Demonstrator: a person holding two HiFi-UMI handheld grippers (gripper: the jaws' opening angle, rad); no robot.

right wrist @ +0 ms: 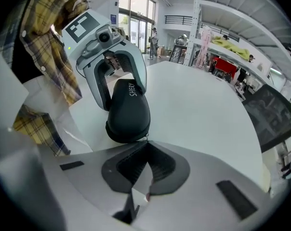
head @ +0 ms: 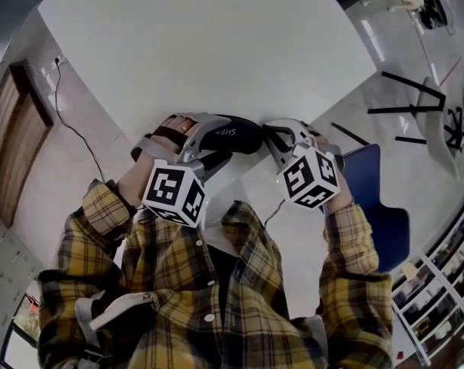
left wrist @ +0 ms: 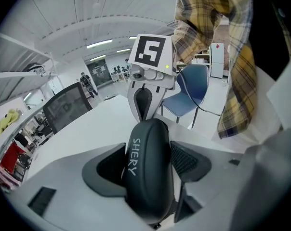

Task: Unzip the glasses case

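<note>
**Plaid shirt lowest in view, glasses case clamped just ahead of it**

Yellow plaid shirt [head: 217, 298] is seen lowest in the head view, with both sleeves reaching forward to the near edge of a white table [head: 201, 44]. Two marker cubes are carried just above the cuffs, one on the left [head: 174, 193] and one on the right [head: 310, 177].

The black glasses case [head: 238, 135] is found between the two grippers, by the table's near edge, with its long axis running from one gripper to the other. White lettering reading SHERY is shown on its lid. Whether the case rests on the tabletop or is held just clear of it cannot be told.

The left gripper [left wrist: 148, 153] is clamped on the case. In the left gripper view the gap is filled by the case, and the pads are pressed against its sides. One end is gripped, and the other end is turned towards the right gripper [right wrist: 146, 142].

That gripper is closed. Its tips are brought together at the free end of the case, where the small metal zipper pull [right wrist: 147, 135] is pinched between them.

A blue chair [head: 374, 198] is seen on the floor to the right of the table.
</note>
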